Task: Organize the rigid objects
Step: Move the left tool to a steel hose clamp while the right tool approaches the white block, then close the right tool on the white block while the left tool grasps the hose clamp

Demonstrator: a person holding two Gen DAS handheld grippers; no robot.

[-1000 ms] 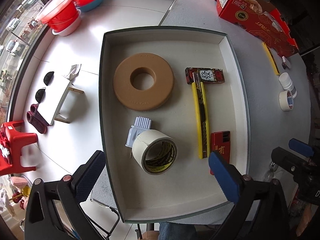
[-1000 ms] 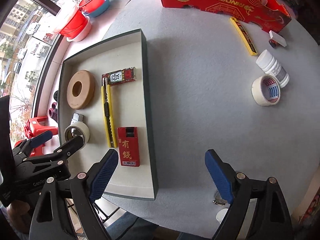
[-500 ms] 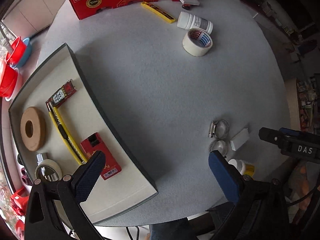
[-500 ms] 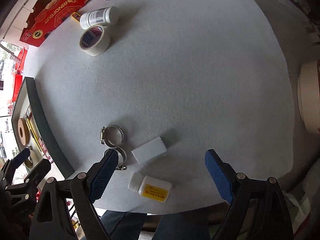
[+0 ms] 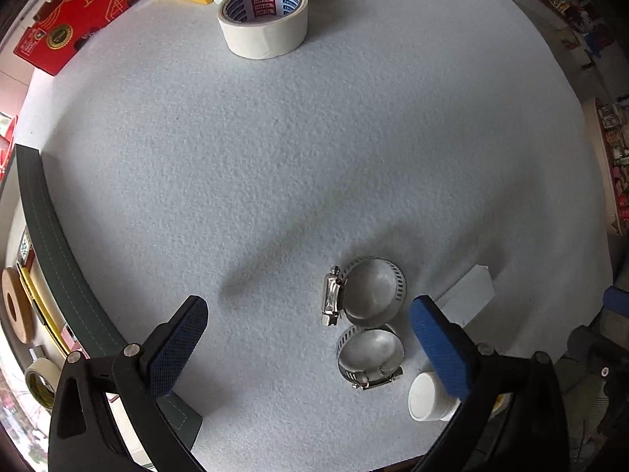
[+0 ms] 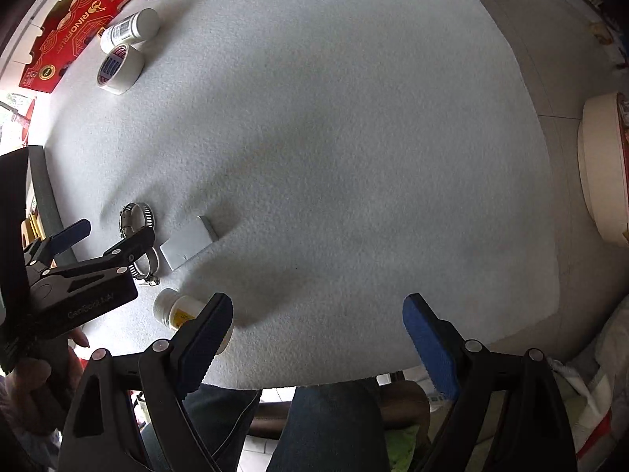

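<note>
Both grippers are pointing down over the grey counter (image 5: 314, 157). The left gripper (image 5: 308, 336) is hanging with its jaws spread wide and holding nothing, above two metal hose clamps (image 5: 371, 293) lying side by side. A white block (image 5: 468, 295) and a small white bottle (image 5: 426, 397) are sitting just beside the clamps, partly hidden by the right-hand pad. The right gripper (image 6: 318, 330) is likewise gaping and empty over bare felt. Only the left view is showing the tray (image 5: 51, 244) and its contents, while the right view is showing the tape roll (image 6: 120, 69), the person's legs and the hand gripping the other tool.
</note>
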